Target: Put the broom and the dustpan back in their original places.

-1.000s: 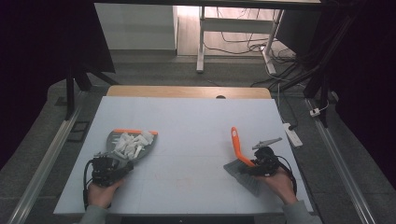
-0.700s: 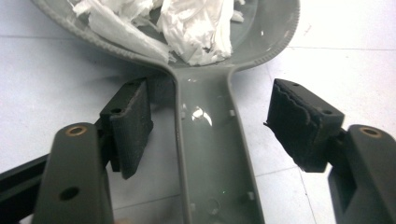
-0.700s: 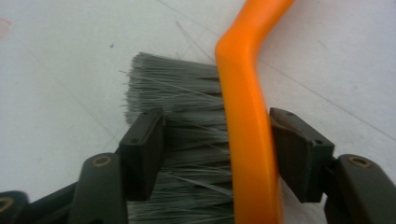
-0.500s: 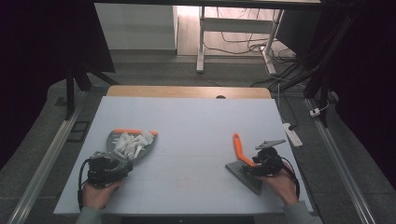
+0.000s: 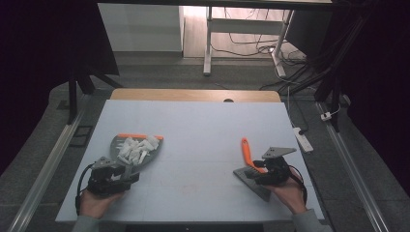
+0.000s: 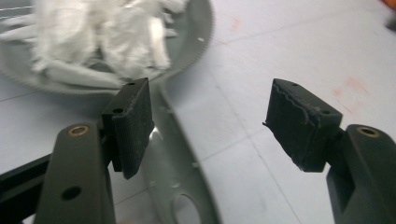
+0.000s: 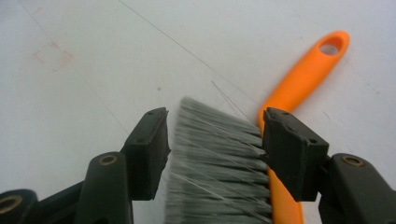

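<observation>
Lying at the lower left of the high view, a grey dustpan (image 5: 130,157) with an orange edge is heaped with white scraps (image 5: 137,146), so the sweeping is judged to be finished and the tools to be in the course of being put down. The left gripper (image 5: 126,170) is seen at the dustpan's handle end, held by a hand (image 5: 94,203) at the bottom edge of the frame. In the left gripper view its jaws are spread wide with nothing pinched between the pads (image 6: 133,123); the flat grey handle (image 6: 184,182), with a round hole near its end, runs up between them to the pan's rim, which looks finely toothed. The scraps appear light, crumpled and irregular, like torn paper or foam, though which cannot be told.

Across the pale, matte table (image 5: 203,130), faintly stained, the brush (image 5: 249,159) is found at the lower right of the high view. The right gripper (image 5: 254,174) stands over its head. In the right gripper view the jaws are parted on either side of the grey bristles (image 7: 217,163), one pad against the orange plastic handle (image 7: 308,70); whether any grip is kept cannot be told, though the gap looks loose. The handle is smooth, tapered, with a hanging hole.

Next, a clean lift away from both tools is judged to be called for, without the pan being jogged.
</observation>
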A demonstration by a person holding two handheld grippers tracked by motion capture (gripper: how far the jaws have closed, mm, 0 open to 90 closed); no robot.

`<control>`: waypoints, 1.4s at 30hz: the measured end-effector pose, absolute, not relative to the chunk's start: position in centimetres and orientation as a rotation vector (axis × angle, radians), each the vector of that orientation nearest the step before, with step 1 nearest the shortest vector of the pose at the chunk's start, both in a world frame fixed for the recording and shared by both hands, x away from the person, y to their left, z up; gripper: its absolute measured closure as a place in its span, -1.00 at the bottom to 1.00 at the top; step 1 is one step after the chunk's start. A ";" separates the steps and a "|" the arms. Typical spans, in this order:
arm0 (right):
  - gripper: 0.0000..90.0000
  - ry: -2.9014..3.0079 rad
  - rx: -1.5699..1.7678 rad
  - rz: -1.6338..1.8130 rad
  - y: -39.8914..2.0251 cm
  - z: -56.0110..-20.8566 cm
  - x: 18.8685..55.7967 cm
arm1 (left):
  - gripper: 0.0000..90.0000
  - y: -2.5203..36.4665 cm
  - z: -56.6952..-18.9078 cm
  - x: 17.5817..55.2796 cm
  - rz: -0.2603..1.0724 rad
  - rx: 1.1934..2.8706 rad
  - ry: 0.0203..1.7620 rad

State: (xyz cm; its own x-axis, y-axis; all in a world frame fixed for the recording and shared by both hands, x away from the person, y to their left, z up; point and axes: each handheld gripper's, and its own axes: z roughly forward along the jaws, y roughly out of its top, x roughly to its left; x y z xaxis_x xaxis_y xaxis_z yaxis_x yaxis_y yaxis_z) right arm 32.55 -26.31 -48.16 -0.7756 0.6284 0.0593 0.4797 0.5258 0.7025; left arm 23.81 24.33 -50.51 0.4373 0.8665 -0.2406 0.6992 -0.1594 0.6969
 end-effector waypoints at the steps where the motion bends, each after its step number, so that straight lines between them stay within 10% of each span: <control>1: -0.09 2.563 0.935 1.096 -26.2 -48.1 32.5 | -0.28 24.2 -50.4 23.8 0.274 1.928 1.301; 42: -0.05 2.544 0.820 1.135 -24.4 -48.6 31.2 | -0.31 21.6 -51.3 24.0 0.173 2.033 1.122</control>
State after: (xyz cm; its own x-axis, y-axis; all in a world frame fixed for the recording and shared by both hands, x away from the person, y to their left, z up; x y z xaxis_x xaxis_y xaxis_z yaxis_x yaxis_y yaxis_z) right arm 31.21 -24.36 -48.62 -0.8147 0.5798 0.0117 0.3961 0.5415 0.7415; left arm 24.04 21.62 -51.26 0.5991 0.7637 -0.2406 0.6558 -0.2956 0.6946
